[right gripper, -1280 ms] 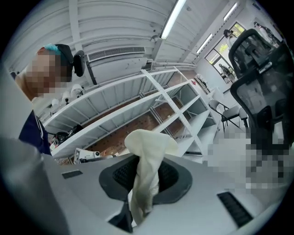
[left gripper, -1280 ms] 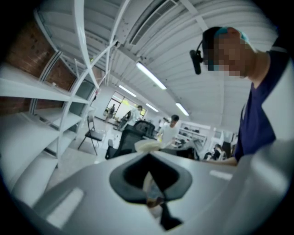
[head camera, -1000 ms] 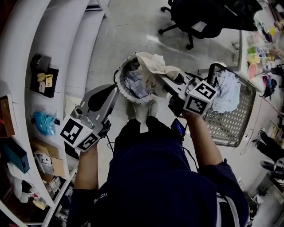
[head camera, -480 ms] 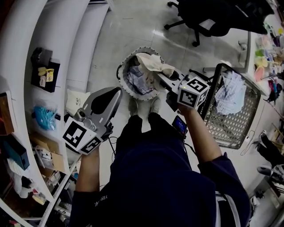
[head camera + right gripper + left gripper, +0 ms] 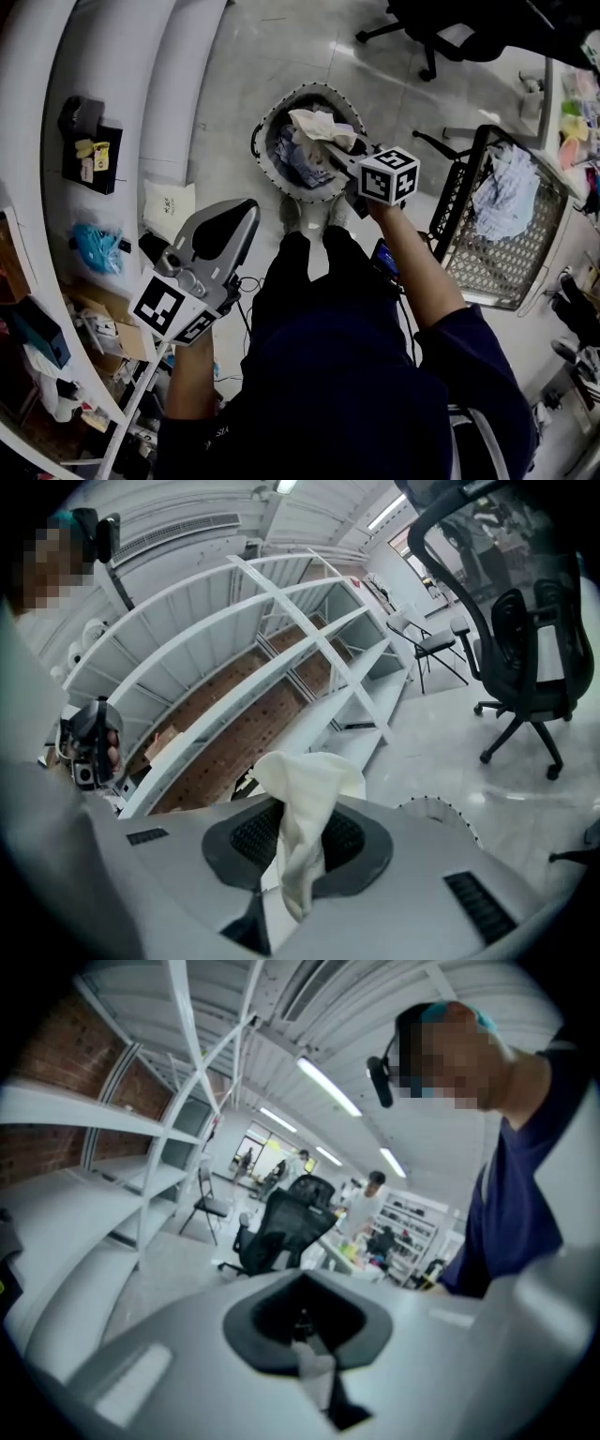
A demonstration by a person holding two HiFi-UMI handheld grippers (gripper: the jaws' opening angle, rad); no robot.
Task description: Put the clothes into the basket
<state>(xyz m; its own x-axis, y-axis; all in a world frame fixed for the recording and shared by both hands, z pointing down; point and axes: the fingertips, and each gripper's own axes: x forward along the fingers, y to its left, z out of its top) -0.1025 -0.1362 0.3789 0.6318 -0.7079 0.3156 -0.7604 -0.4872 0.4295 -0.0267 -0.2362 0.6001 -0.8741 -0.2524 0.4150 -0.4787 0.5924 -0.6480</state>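
Note:
A round laundry basket [image 5: 265, 122] with a white rim stands on the floor in front of the person's feet, with several garments inside. My right gripper [image 5: 334, 153] reaches over its near right rim and is shut on a cream cloth [image 5: 317, 125] that droops into the basket. In the right gripper view the cream cloth [image 5: 300, 827] is pinched between the jaws, and the basket rim [image 5: 441, 811] shows just beyond. My left gripper [image 5: 246, 214] hangs to the left of the body, away from the basket, jaws together and empty. In the left gripper view the left gripper [image 5: 314, 1372] holds nothing.
A black wire cart [image 5: 487, 258] with more clothes [image 5: 511, 183] stands at the right. White shelves [image 5: 103, 56] with small items run along the left. A black office chair [image 5: 441, 23] is beyond the basket. A white bag [image 5: 169, 208] lies on the floor by the shelves.
My right gripper has sunk with the cream cloth from above the basket down to its rim. The left gripper has dropped a little and stays empty.

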